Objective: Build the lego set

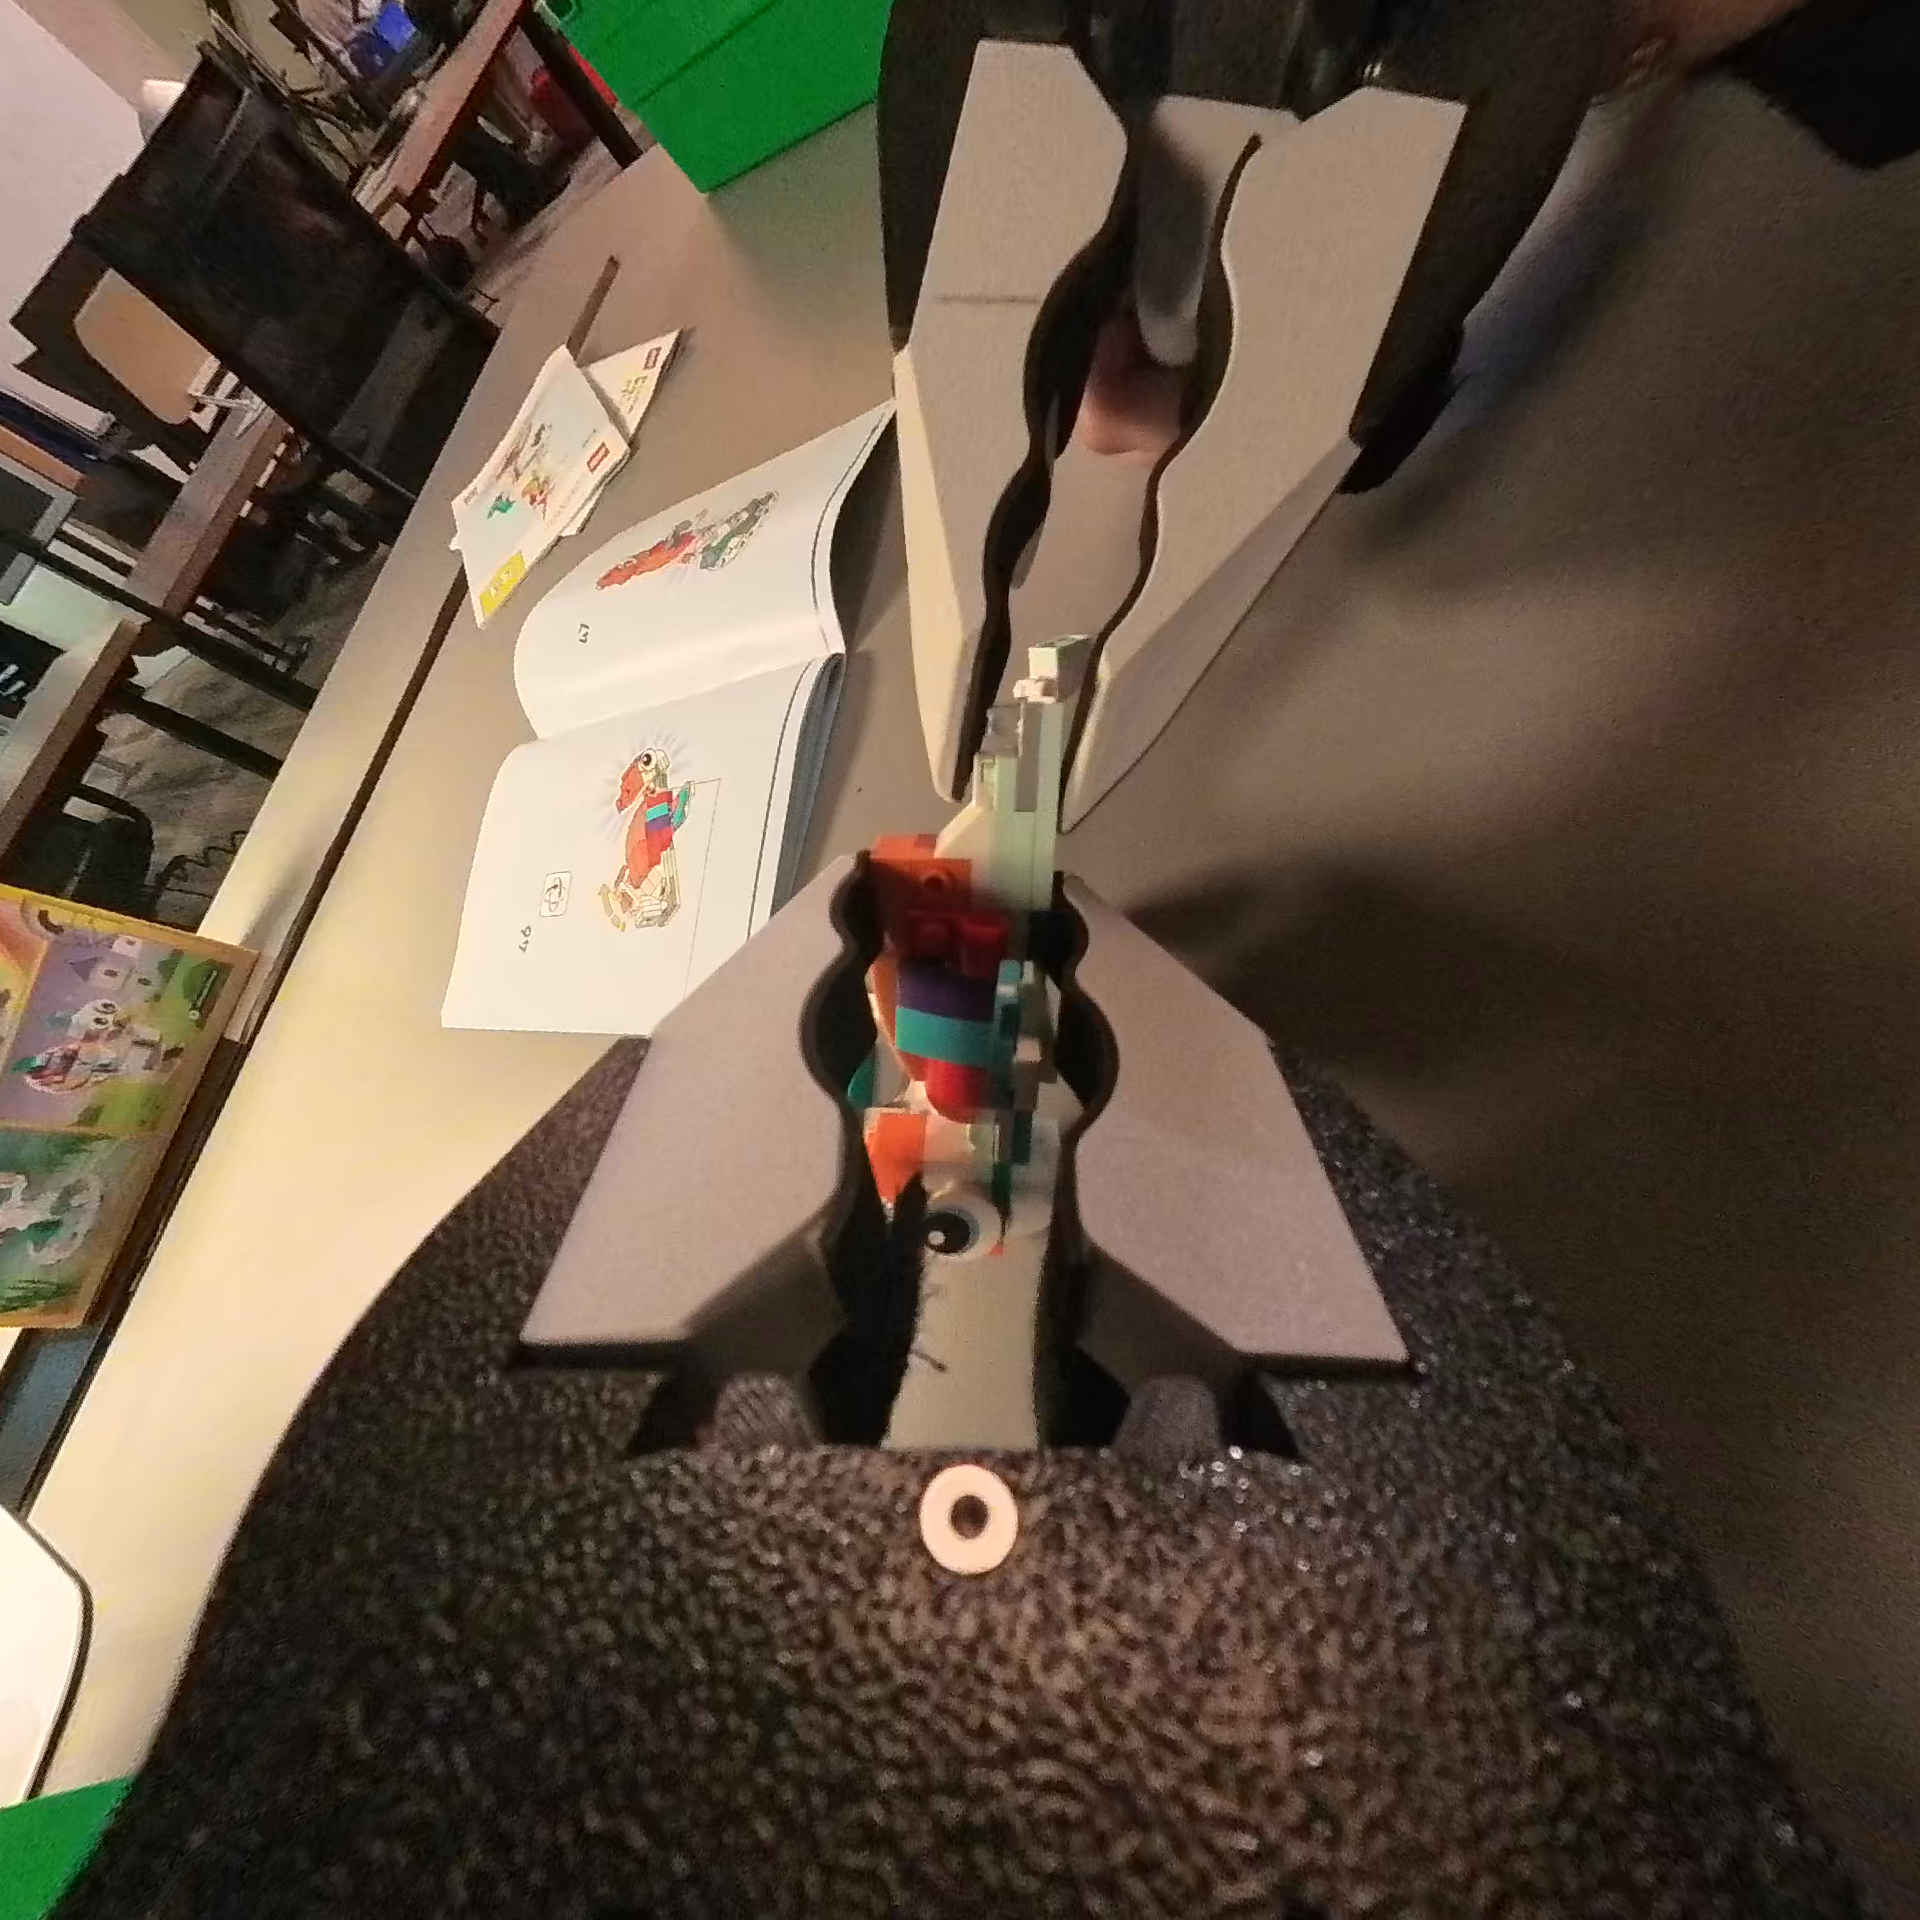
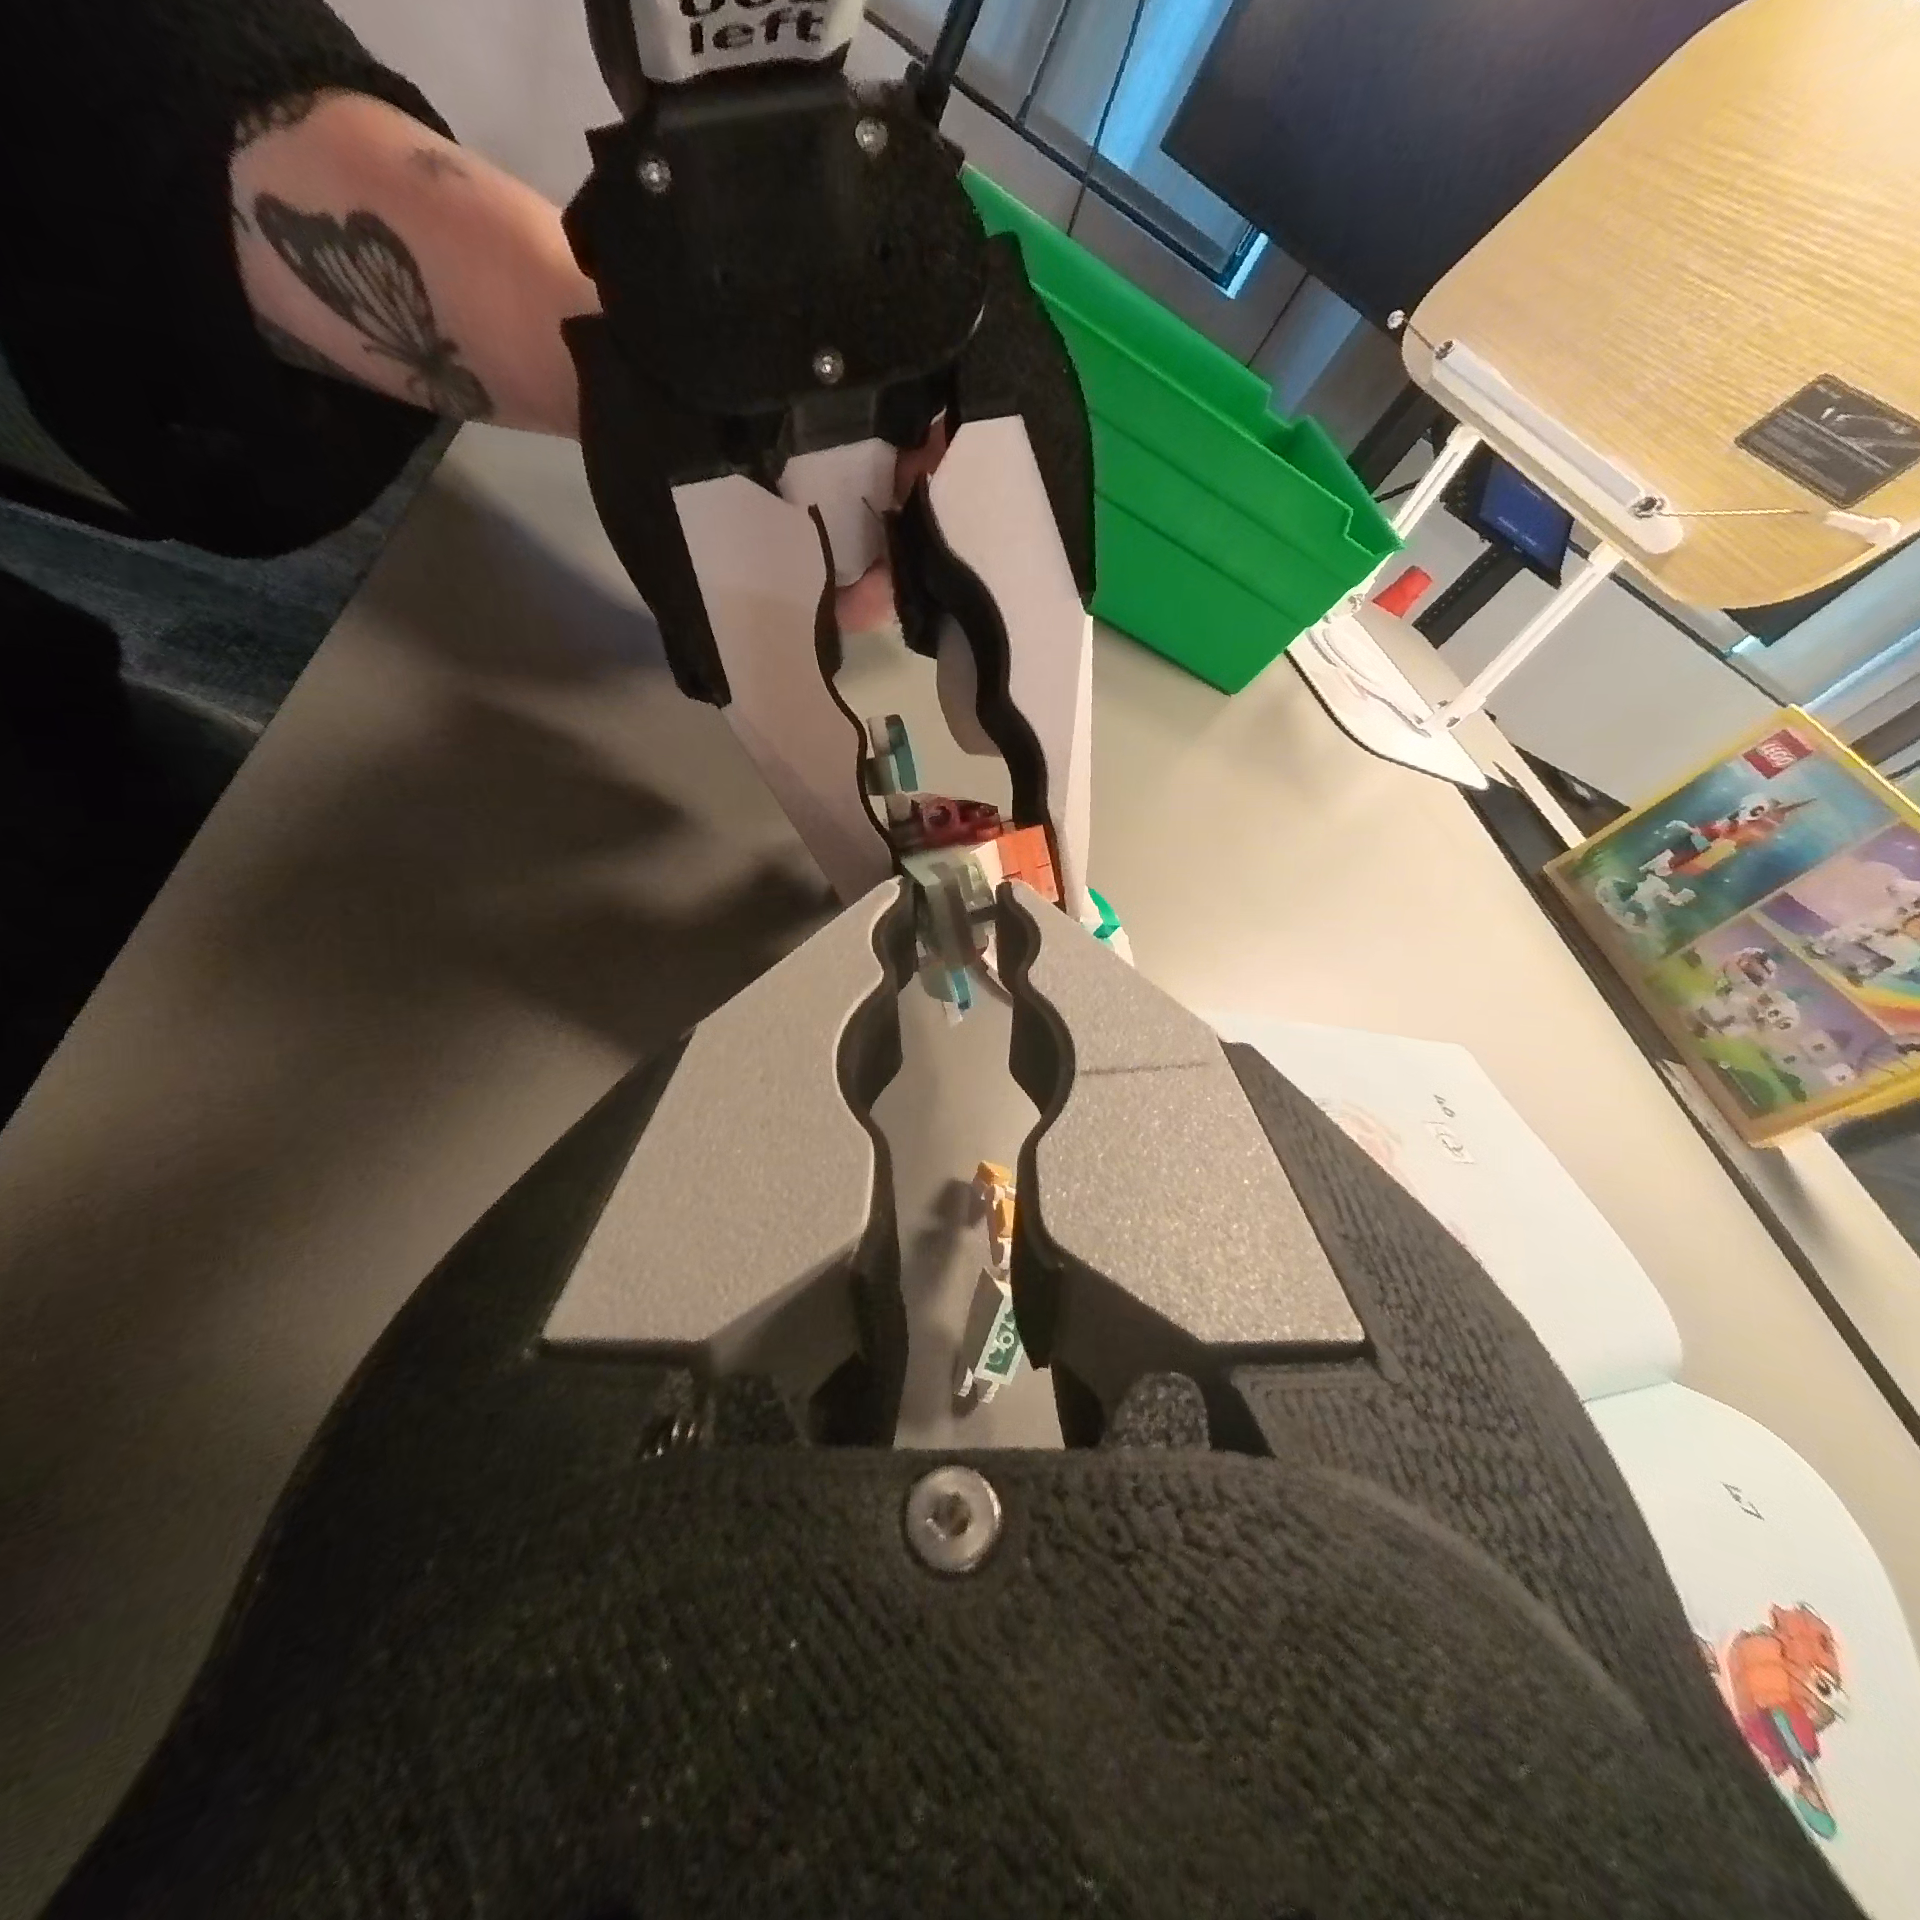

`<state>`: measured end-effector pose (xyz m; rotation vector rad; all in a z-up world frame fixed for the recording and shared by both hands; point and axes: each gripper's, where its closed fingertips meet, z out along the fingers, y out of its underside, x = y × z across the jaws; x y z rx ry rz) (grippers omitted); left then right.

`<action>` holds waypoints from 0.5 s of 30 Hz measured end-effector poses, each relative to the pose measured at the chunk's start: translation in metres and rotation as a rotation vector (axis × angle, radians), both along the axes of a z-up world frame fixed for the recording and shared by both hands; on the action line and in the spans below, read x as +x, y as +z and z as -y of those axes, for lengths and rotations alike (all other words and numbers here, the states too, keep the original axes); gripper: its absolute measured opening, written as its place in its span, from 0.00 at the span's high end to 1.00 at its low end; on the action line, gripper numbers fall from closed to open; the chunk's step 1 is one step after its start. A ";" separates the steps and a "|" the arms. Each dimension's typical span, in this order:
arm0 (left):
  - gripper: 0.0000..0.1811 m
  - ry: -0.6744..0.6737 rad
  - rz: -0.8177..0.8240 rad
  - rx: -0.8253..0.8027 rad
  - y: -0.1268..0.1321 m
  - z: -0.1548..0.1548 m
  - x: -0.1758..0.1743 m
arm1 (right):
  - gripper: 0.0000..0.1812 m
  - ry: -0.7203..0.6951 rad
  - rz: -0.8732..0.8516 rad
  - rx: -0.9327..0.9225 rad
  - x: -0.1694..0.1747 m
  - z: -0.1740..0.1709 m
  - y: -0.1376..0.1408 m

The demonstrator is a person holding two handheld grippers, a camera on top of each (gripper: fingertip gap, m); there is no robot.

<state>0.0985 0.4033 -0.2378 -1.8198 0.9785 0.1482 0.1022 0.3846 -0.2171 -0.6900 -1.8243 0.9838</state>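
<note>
Model (image 1: 951, 1023) nearly built, clamped by left claw (image 1: 961, 894); right claw (image 2: 948, 914) grips its mint end; loose pieces (image 2: 992, 1278) remain on table (image 2: 1247, 831).

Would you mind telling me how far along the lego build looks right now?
Mostly built: the left gripper holds a red, purple and teal model with an eye. In hand: the right gripper is shut on a pale green sub-assembly at the model. Left: two loose pieces lie on the table.
</note>
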 end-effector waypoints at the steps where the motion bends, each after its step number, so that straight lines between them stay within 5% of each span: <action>1: 0.84 0.000 0.007 0.001 0.000 0.000 0.000 | 0.93 0.000 0.000 -0.003 0.000 0.000 0.000; 9: 0.84 -0.029 -0.005 0.015 0.003 0.000 0.002 | 0.93 -0.012 0.023 0.011 -0.001 0.000 -0.003; 15: 0.84 0.046 -0.170 0.044 0.002 -0.003 -0.021 | 0.83 -0.130 0.102 -0.262 0.010 -0.029 0.017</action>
